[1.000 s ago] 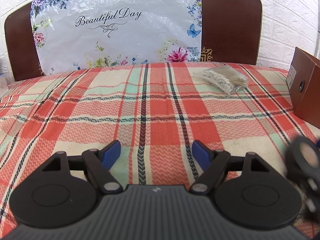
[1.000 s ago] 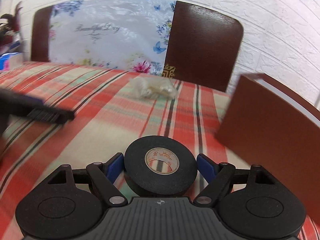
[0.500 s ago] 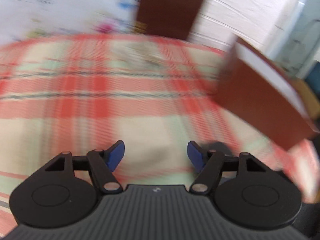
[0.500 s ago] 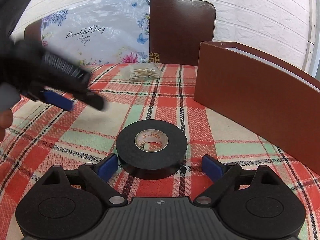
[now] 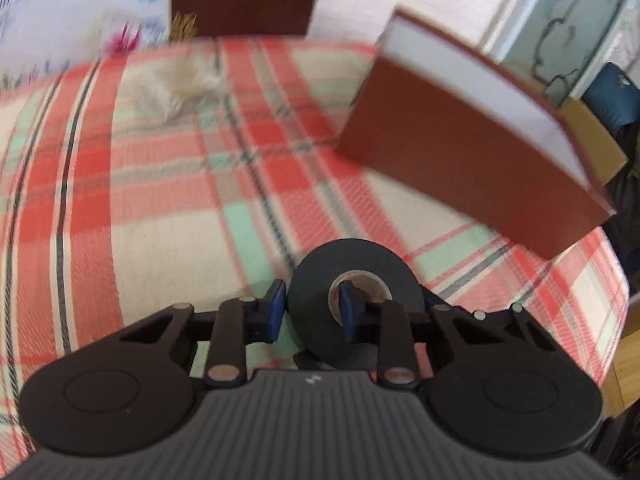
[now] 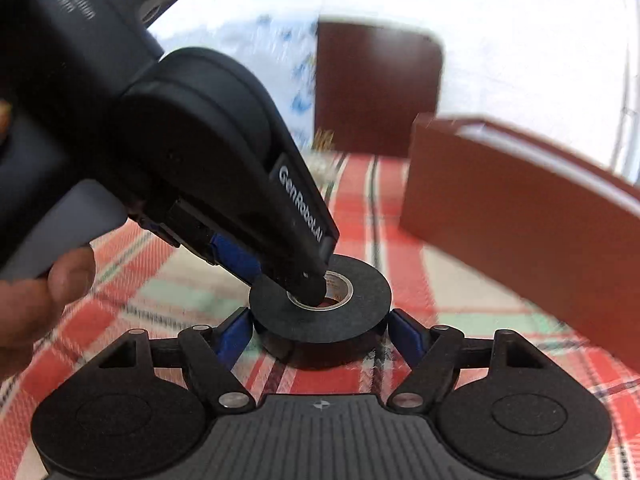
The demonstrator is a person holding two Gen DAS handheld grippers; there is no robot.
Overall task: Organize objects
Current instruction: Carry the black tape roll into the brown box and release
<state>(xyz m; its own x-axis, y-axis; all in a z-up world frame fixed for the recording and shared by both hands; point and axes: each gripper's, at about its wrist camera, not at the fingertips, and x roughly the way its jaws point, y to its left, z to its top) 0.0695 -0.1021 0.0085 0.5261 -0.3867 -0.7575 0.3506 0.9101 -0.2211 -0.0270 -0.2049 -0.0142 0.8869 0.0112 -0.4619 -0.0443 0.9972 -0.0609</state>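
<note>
A black roll of tape [image 6: 320, 308] sits just above the plaid tablecloth [image 6: 120, 280], with a shadow under it. My left gripper [image 5: 312, 308] is shut on the roll's wall: one finger is inside the core hole, the other on the outer rim; the tape roll [image 5: 316, 292] fills the left wrist view's centre. In the right wrist view the left gripper's body comes down from the upper left into the core. My right gripper [image 6: 320, 330] is at the roll with its blue pads [image 6: 404, 330] at both sides.
A brown open box [image 5: 460, 140] with a white inside stands to the right of the roll, also in the right wrist view [image 6: 520, 208]. A clear bag of small pale pieces [image 5: 176, 84] lies farther back. A dark chair back [image 6: 376, 88] is behind the table.
My left gripper has swung right and down onto the tape roll and closed on its wall. The right gripper has set the roll down low and its pads stand beside it.
</note>
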